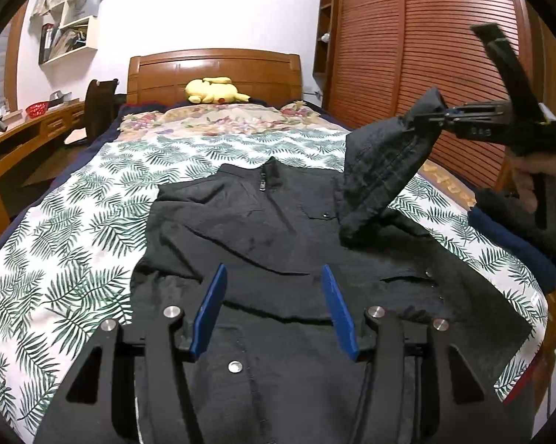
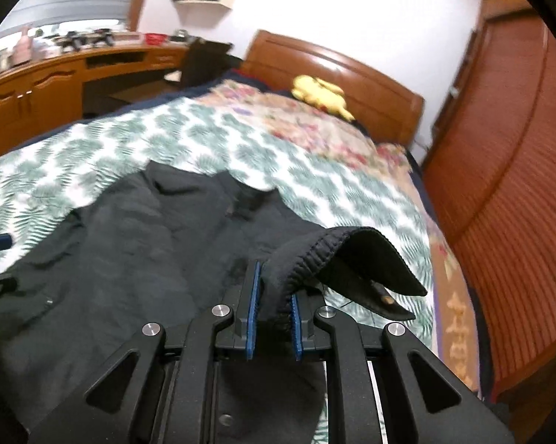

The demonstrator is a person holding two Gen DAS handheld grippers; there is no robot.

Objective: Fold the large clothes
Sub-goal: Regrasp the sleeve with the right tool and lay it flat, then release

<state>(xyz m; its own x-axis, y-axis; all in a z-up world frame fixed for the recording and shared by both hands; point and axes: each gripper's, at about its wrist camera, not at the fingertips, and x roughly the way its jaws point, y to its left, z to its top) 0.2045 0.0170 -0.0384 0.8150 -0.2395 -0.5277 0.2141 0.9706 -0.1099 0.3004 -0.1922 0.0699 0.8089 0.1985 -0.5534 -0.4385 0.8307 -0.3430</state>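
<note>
Lifting: right gripper (image 2: 274, 314) pinches the cuff (image 2: 300, 259) of the sleeve (image 1: 381, 170), raised off the jacket.
Jacket (image 1: 263, 229): black, spread front-up on the leaf-print bedspread (image 1: 74, 244), collar toward the headboard (image 1: 215, 70).
Left gripper (image 1: 274, 310): fingers spread wide, hovering over the hem, holding nothing.
Plush (image 1: 215, 90): yellow, by the headboard.

a wooden-framed bed (image 1: 211, 70) wears a leaf-print cover (image 1: 74, 229). on it lie a black zip-up jacket (image 1: 263, 229) and a yellow plush toy (image 1: 213, 90).
</note>
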